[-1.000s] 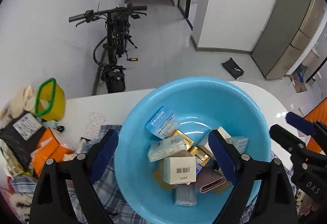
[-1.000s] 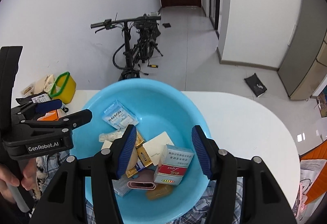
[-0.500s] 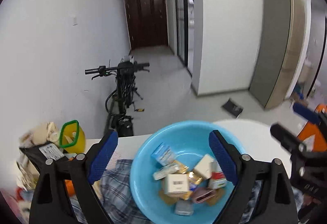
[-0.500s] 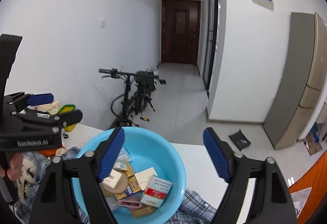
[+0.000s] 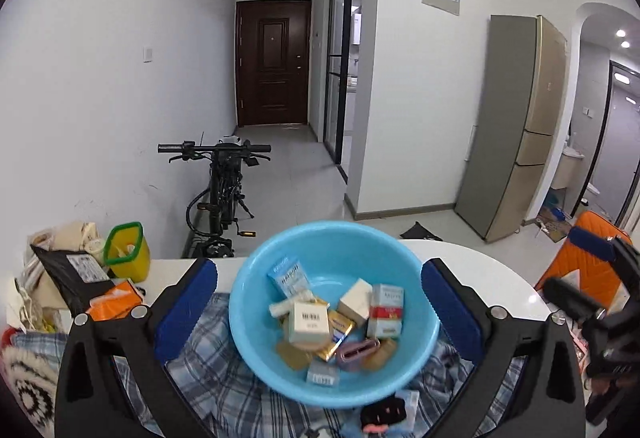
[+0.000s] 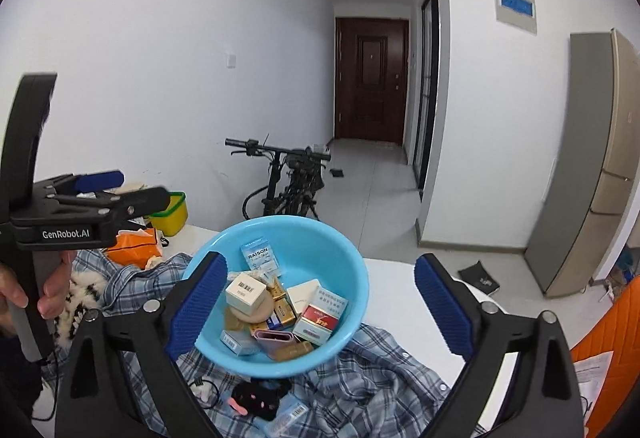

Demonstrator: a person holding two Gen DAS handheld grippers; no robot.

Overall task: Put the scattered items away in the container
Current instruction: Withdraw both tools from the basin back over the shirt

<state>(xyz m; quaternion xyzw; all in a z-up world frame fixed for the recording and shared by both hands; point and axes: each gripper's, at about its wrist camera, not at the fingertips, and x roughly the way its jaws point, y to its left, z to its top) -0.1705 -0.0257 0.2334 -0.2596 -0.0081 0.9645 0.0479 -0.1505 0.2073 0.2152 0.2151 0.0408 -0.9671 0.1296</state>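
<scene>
Both grippers have pulled up and back from the basin (image 5: 420, 302), left gripper (image 5: 316, 314) and right gripper (image 6: 320, 302) gaping and empty. Boxes (image 6: 246, 288) fill the basin on the shirt (image 6: 372, 370). A black item (image 6: 258, 396) beside the basin's near edge on the shirt could get overlooked, or snag cloth when grabbed.

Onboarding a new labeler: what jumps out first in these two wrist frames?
The bright blue basin sits mid-table on a plaid shirt, heaped with small boxes, among them a red-and-white carton and a white barcode box. Both grippers, left and right, hang open above it, holding nothing. Behind, a black bicycle leans by the white wall, with a dark door down the hallway.
</scene>
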